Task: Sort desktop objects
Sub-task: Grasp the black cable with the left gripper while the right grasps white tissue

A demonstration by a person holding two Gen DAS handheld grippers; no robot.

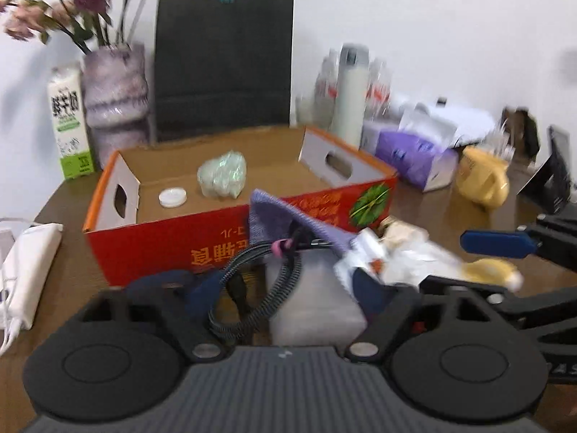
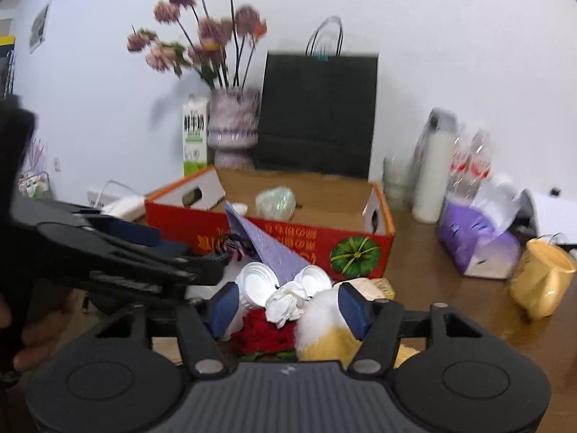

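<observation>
A red cardboard box [image 1: 202, 241] [image 2: 317, 241] stands open on the brown desk, holding a green plastic wad [image 1: 221, 175] [image 2: 276, 202] and a white lid [image 1: 173, 196]. A pile lies in front of the box: a purple cloth [image 1: 285, 218] [image 2: 270, 249], a coiled grey cable [image 1: 267, 288], a translucent white block [image 1: 313, 306], crumpled paper [image 2: 286, 301], white paper cups [image 2: 258, 283], a red wrapper [image 2: 263, 335] and a white-yellow plush toy [image 2: 324, 324]. My left gripper [image 1: 288, 292] is open around the cable and block. My right gripper [image 2: 288, 306] is open over the cups and plush.
At the back stand a black paper bag [image 1: 223, 65], a vase of flowers [image 1: 115, 101], a milk carton [image 1: 70, 122], a white bottle [image 1: 348, 97] and plastic bottles. A purple tissue pack [image 1: 414, 158] and a yellow mug [image 1: 483, 180] sit right. A white pouch [image 1: 32, 270] lies left.
</observation>
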